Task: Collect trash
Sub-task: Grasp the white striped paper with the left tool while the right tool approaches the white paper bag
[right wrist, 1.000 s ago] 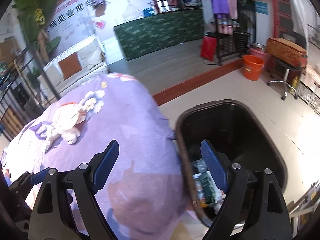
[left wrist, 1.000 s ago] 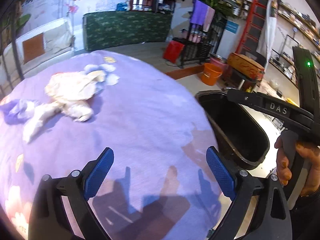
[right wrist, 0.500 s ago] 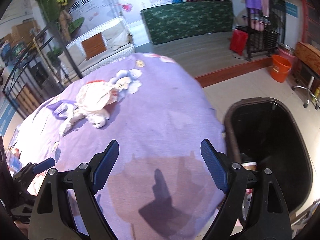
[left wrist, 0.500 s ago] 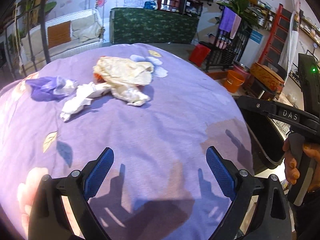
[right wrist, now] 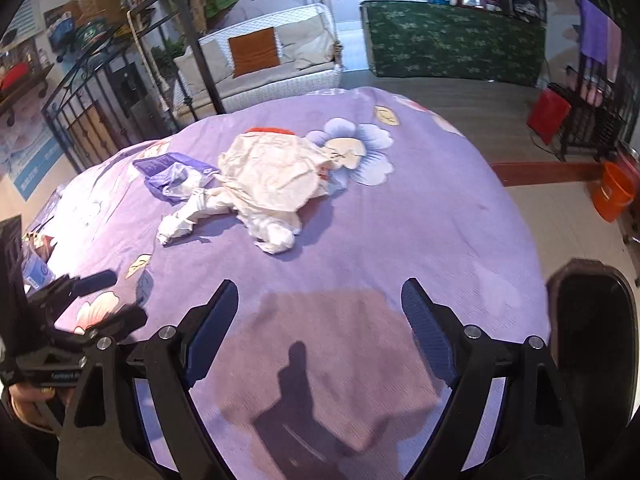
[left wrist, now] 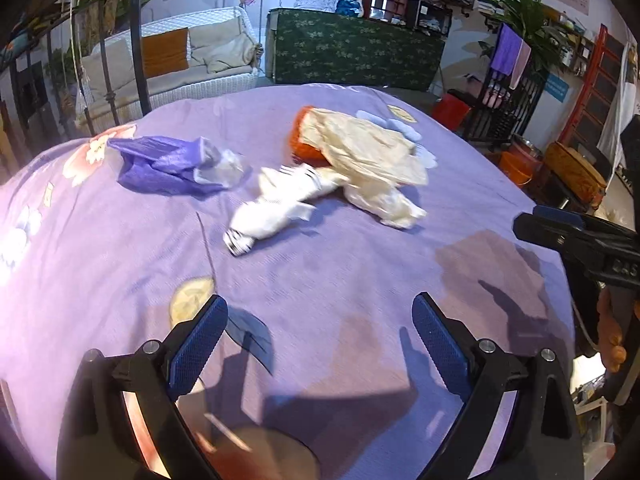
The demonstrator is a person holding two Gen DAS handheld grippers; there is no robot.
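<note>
Trash: 1 purple bag (left wrist: 168,166), 1 white wrapper (left wrist: 276,210), 1 cream bag (left wrist: 368,156).

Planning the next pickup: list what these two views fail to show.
- Black bin, right wrist view: cut by the frame edge, inside too dark to see contents.
- Red-orange item, both views: mostly hidden under the cream bag.
- Left gripper, left view: fingers motion-blurred.

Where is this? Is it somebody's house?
Probably a lived-in room, maybe partly a shop. A round table with a purple flowered cloth holds crumpled trash. Behind it stand a white sofa and a clothes rack.
</note>
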